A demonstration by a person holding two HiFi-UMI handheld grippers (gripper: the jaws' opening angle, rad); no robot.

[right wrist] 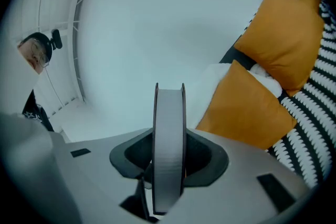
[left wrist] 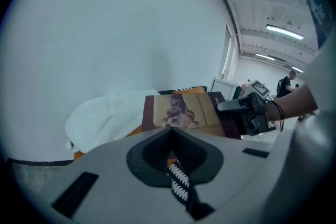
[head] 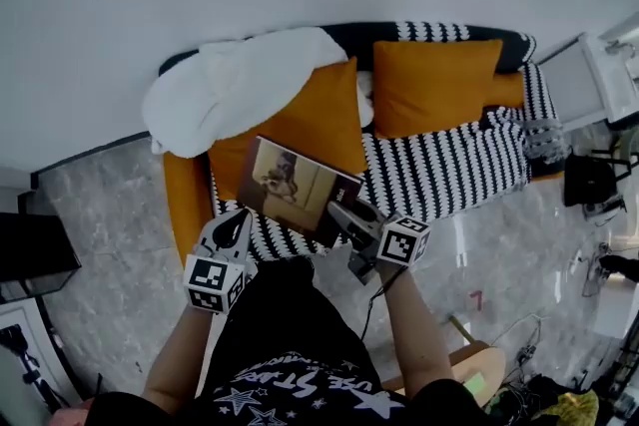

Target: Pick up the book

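The book (head: 295,183), with a tan cover picture and dark red borders, is held in the air above the sofa's left half. My right gripper (head: 339,213) is shut on its near right edge. In the right gripper view the book's grey page edge (right wrist: 169,128) stands upright between the jaws. My left gripper (head: 235,224) sits just below the book's left corner, apart from it, its jaws closed together with nothing in them. In the left gripper view the book (left wrist: 181,110) shows beyond the closed jaw tips (left wrist: 170,131), with the right gripper (left wrist: 244,107) clamped on its right side.
Under the book is a sofa (head: 439,165) with a black-and-white striped cover, two orange cushions (head: 434,85) and a white blanket (head: 235,85). A white wall rises behind it. Grey marble floor (head: 120,244) lies around, with a black cabinet (head: 30,254) on the left and a wooden stool (head: 474,369) on the right.
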